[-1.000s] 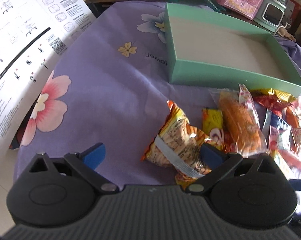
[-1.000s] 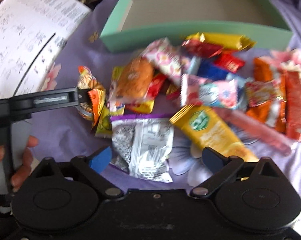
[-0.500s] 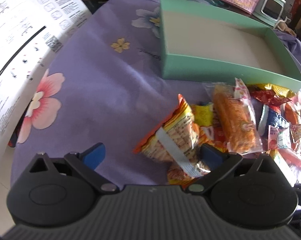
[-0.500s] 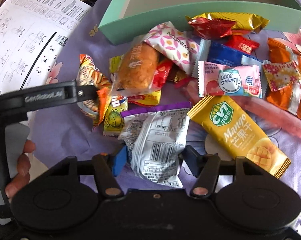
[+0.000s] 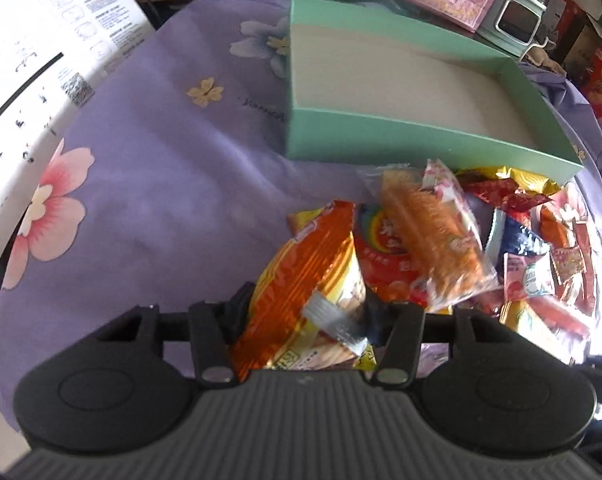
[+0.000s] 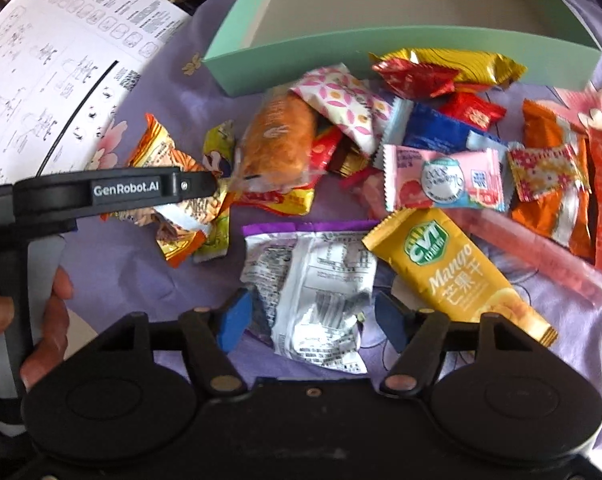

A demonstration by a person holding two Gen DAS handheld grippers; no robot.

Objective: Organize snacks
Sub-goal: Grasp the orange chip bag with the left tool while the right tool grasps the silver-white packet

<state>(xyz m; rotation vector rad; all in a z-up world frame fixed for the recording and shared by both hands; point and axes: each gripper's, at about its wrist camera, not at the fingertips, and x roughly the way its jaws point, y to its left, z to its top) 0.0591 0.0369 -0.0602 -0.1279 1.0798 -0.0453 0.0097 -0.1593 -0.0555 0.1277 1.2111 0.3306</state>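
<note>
- While my left gripper pinches the orange snack bag just above the pile, its slick foil could slide free short of the green box.
- My right gripper stands half-open around the silver packet; closing crookedly could crumple it.

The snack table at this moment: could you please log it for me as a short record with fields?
surface: purple floral cloth
container: mint green box, no snacks visible inside
left tongs: shut on orange-and-yellow snack bag
right tongs: straddling silver snack packet, pads near its sides, contact unclear
loose pile: yellow mango bar, pink candy packet, bread roll in clear wrap, beside the box's near wall
other: printed instruction sheet at left
</note>
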